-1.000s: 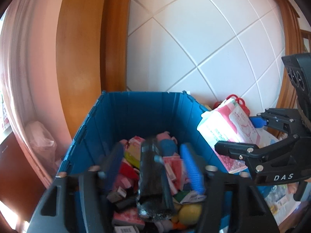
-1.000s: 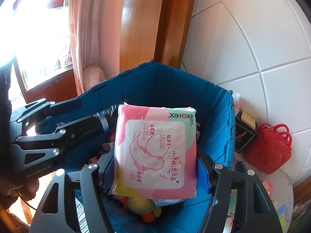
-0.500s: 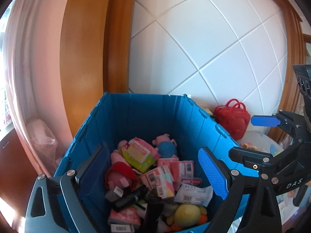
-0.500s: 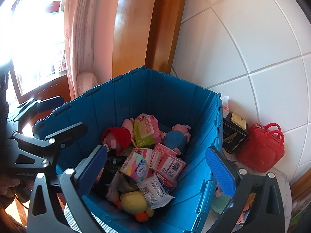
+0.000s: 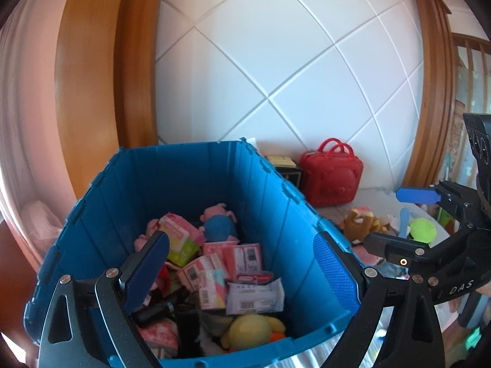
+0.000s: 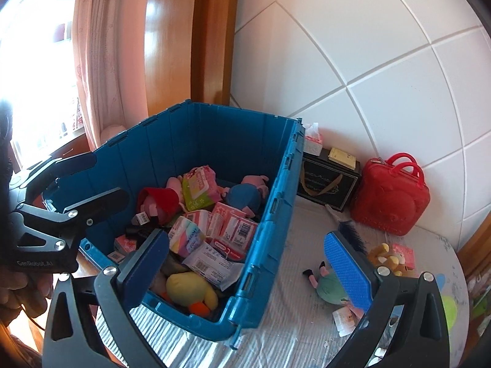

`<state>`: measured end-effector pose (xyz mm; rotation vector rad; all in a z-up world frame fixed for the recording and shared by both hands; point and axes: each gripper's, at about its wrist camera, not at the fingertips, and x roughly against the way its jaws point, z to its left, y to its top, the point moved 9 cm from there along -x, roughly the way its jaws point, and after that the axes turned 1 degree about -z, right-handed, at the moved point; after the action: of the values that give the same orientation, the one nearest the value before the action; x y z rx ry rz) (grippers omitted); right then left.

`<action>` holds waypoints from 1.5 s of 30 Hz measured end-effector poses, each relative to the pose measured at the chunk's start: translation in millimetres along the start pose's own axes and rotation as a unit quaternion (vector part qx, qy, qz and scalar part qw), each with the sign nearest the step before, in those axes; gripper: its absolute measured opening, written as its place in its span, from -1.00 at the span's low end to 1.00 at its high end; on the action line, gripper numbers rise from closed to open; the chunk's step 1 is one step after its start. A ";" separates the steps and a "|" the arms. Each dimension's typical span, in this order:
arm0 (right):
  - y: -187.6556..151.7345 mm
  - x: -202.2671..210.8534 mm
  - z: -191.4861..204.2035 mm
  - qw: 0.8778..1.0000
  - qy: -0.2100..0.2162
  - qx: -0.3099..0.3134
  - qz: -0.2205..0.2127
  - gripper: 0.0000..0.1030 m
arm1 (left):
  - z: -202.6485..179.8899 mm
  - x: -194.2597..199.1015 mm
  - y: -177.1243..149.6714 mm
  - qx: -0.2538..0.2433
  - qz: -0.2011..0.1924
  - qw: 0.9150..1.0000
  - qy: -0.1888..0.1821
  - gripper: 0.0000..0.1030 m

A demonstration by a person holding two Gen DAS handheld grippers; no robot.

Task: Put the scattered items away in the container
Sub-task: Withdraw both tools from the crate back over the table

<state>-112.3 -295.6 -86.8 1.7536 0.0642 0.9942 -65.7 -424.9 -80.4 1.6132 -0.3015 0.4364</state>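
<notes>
Blue plastic, ribbed and stiff, the container (image 6: 196, 165) stands at the left edge of the cloth-covered table (image 6: 282, 322), already well filled with packets, small cartons and soft toys. The right gripper (image 6: 245, 263) is spread as wide as it goes with nothing between its pads, one pad over the container's near corner and the other over the table; its jaws have just been opening. The left gripper (image 5: 242, 263) is likewise spread and empty above the container. Still out on the table, toward its right edge, lie a small doll in green (image 6: 328, 285), a brown plush bear (image 6: 383, 257) and a black brush (image 6: 353, 236). The doll and bear look light and squashy, so I would judge a pinch across the body safest, with nothing to break. The brush looks stiffer and is probably best taken by its back, not the bristles. A red case (image 6: 389, 196) stands by the tiled wall.
</notes>
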 end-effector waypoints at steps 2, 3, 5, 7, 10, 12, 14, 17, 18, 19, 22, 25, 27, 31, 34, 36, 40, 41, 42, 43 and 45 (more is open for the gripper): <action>-7.7 8.4 -17.7 1.000 -0.009 -0.010 0.002 1.00 | -22.3 -3.9 2.1 -0.013 0.003 1.000 -0.013 0.86; -10.6 12.2 -26.4 1.000 -0.015 -0.015 0.002 1.00 | -34.2 -5.6 3.0 -0.021 0.005 1.000 -0.020 0.86; -19.2 21.2 -47.1 0.999 -0.027 -0.030 0.002 1.00 | -55.3 -9.2 3.3 -0.033 0.009 0.999 -0.031 0.86; -31.0 30.2 -70.0 0.998 -0.038 -0.046 0.007 1.00 | -78.4 -14.1 2.6 -0.042 0.015 0.998 -0.043 0.86; -49.0 44.1 -104.3 0.997 -0.055 -0.060 0.015 1.00 | -115.3 -20.6 0.2 -0.053 0.025 0.996 -0.061 0.86; -61.8 55.0 -126.8 0.995 -0.068 -0.071 0.019 1.00 | -140.6 -23.7 -2.3 -0.062 0.031 0.995 -0.074 0.86; -74.1 65.9 -148.7 0.993 -0.081 -0.082 0.023 1.00 | -166.0 -28.3 -5.9 -0.073 0.037 0.993 -0.086 0.86; -94.5 83.7 -181.9 0.989 -0.103 -0.101 0.029 1.00 | -200.9 -32.5 -11.9 -0.087 0.048 0.990 -0.104 0.86; -102.1 89.3 -192.9 0.988 -0.110 -0.108 0.031 1.00 | -211.8 -34.8 -14.6 -0.091 0.052 0.988 -0.109 0.86; -110.0 95.0 -204.2 0.986 -0.118 -0.115 0.035 1.00 | -222.4 -37.5 -18.0 -0.095 0.058 0.987 -0.114 0.86; -134.9 112.5 -236.7 0.980 -0.140 -0.135 0.045 1.00 | -252.9 -46.7 -30.4 -0.103 0.076 0.983 -0.129 0.86; -158.2 124.6 -266.7 0.975 -0.157 -0.149 0.055 1.00 | -279.6 -56.2 -47.8 -0.110 0.098 0.980 -0.138 0.86; -171.4 128.5 -283.1 0.973 -0.164 -0.153 0.063 1.00 | -295.4 -66.1 -62.1 -0.108 0.114 0.978 -0.140 0.86; -192.8 131.8 -309.7 0.971 -0.169 -0.152 0.072 1.00 | -318.2 -87.8 -87.1 -0.097 0.146 0.975 -0.138 0.86; -204.3 127.4 -322.3 0.973 -0.163 -0.147 0.077 1.00 | -329.6 -106.2 -103.1 -0.076 0.173 0.972 -0.137 0.86; -211.5 121.4 -329.0 0.974 -0.157 -0.143 0.082 1.00 | -334.9 -122.9 -113.7 -0.063 0.191 0.971 -0.133 0.86; -223.7 106.9 -341.8 0.976 -0.143 -0.135 0.091 1.00 | -342.4 -161.9 -136.9 -0.042 0.225 0.967 -0.111 0.81; -226.5 103.0 -344.6 0.977 -0.140 -0.132 0.093 1.00 | -343.8 -171.9 -142.6 -0.040 0.233 0.966 -0.103 0.79; -229.8 98.2 -347.7 0.978 -0.138 -0.126 0.095 1.00 | -345.0 -181.8 -148.4 -0.041 0.240 0.965 -0.094 0.76; -232.1 92.0 -348.8 0.979 -0.136 -0.121 0.097 1.00 | -346.5 -192.3 -154.8 -0.042 0.248 0.964 -0.086 0.75; -239.0 78.3 -352.5 0.981 -0.130 -0.108 0.100 1.00 | -349.4 -211.7 -167.2 -0.042 0.262 0.961 -0.074 0.73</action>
<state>-190.9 113.6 -204.4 1.6964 -0.3800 0.8700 -214.3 -76.1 -306.5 1.4735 -0.8610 0.6956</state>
